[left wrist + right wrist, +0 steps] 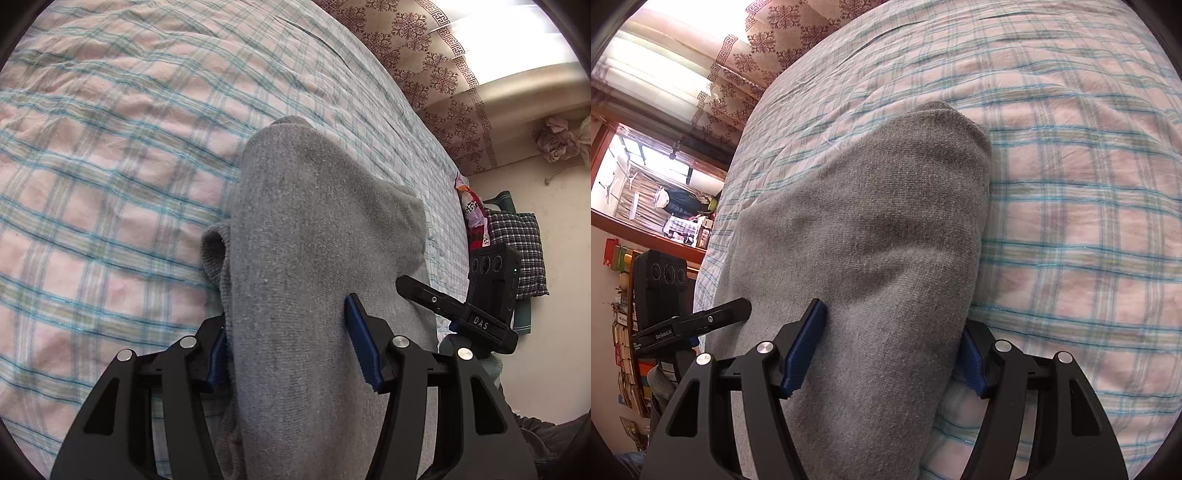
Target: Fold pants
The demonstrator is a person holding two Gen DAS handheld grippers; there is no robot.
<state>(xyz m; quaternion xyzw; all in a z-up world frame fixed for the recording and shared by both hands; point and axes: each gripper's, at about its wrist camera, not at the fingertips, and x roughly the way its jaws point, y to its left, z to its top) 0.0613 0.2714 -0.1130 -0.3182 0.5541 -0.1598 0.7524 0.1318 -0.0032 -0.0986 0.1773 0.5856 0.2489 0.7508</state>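
Observation:
Grey knit pants (306, 236) lie folded in a thick band on the plaid bed sheet (92, 177). My left gripper (286, 325) straddles the near part of the pants, its blue pads (360, 339) apart with the fabric bulging between them. In the right wrist view the same pants (871, 236) run between my right gripper's (892, 339) blue pads (805, 350), which also stand apart on either side of the cloth. Each gripper shows in the other's view, the right gripper beside the left (454, 314) and the left gripper beside the right (694, 321).
The pink, blue and green plaid sheet (1071, 221) covers the bed all round. A patterned brown curtain (436, 66) hangs beyond the bed. A checked cushion (524, 243) and clutter sit at the right wall. A window and shelves (646, 192) are at the left.

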